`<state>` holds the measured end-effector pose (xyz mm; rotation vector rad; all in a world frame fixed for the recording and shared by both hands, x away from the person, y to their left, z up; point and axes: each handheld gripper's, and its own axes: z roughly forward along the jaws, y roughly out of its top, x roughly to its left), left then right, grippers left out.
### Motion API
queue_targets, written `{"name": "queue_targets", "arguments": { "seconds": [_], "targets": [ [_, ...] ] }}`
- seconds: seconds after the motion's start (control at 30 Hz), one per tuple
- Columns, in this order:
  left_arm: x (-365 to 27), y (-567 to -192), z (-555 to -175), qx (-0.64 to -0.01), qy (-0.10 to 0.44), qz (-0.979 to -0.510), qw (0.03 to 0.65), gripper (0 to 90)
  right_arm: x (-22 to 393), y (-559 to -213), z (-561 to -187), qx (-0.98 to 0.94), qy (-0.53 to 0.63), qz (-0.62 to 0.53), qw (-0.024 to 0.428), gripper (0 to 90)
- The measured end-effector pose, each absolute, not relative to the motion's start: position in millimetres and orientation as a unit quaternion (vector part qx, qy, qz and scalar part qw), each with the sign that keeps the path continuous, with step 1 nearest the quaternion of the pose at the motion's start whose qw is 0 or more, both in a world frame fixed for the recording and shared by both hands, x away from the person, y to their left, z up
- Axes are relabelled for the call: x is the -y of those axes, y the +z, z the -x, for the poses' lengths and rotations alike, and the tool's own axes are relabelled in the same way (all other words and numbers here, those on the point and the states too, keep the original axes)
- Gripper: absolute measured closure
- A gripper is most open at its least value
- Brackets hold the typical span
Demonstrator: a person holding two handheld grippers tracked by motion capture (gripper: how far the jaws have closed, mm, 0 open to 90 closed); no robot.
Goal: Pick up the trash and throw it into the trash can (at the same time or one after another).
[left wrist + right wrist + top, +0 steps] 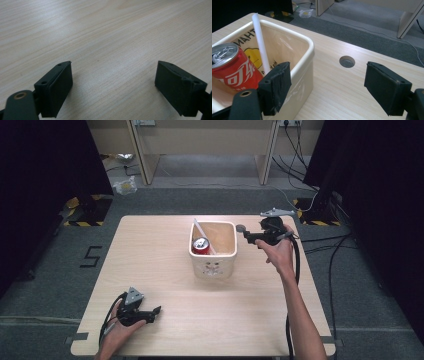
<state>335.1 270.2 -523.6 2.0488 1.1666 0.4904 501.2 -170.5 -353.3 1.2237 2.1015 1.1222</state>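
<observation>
Cream plastic bin (pixel 213 251), square with rounded corners and a smooth glossy rim, sits near the middle of a pale wood-grain table (pixel 165 250). Inside the bin a red soda can (pixel 230 66) with a silver top leans tilted beside a slanted white tube (pixel 261 42) resting against the bin's wall. Just beside the bin's right side hovers the right gripper (pixel 327 87), matte black jaws spread and empty. Well apart from the bin, toward the near left table corner, lies the left gripper (pixel 113 86), jaws spread over bare wood

Bare forearms; black grippers (pixel 150 312) (pixel 250 236), grey three-cornered plates, trailing black cables.
</observation>
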Motion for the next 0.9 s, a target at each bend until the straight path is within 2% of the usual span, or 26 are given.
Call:
{"name": "queue_targets", "arguments": {
  "seconds": [0.9],
  "targets": [
    [-270,-524,-335,-0.453,0.190,-0.794,0.359,13.8,197,-376,-467,-0.765,0.403,-0.443,0.235,22.5]
  ]
}}
